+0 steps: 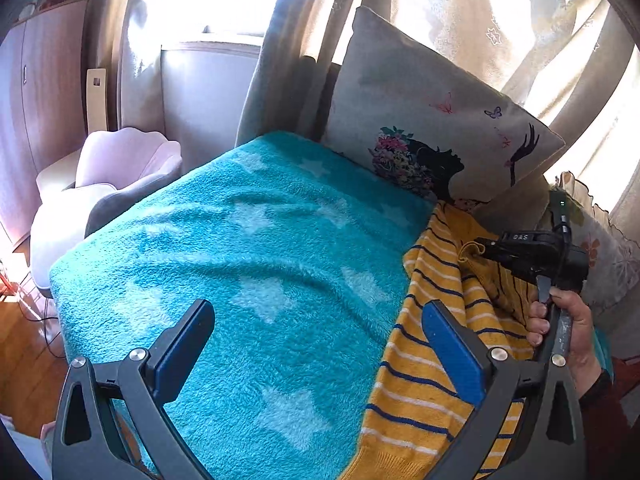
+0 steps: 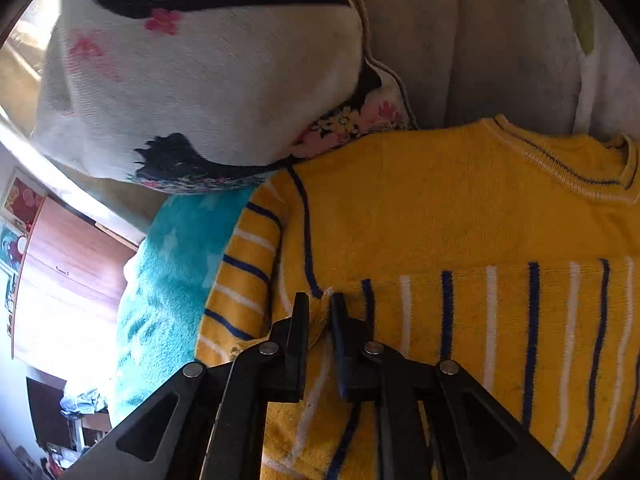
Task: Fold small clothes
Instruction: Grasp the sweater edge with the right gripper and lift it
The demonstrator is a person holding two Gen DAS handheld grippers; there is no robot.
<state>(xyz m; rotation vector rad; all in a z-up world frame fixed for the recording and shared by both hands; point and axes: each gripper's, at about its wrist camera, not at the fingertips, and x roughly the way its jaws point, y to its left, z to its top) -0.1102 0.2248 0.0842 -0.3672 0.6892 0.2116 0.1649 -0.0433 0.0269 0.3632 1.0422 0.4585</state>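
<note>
Right gripper (image 2: 320,312) narrow, pinching fold of yellow knitted sweater with navy-and-white stripes (image 2: 480,220), mid-drag onto teal star-patterned fleece blanket (image 1: 260,240). Left gripper (image 1: 320,344) wide, empty. Next, likely: spread flat.

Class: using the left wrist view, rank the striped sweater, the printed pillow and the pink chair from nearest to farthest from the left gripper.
From the left gripper:
1. Sweater, right beside its right finger.
2. Pillow, propped at the back right.
3. Chair, off the bed, far left.
</note>
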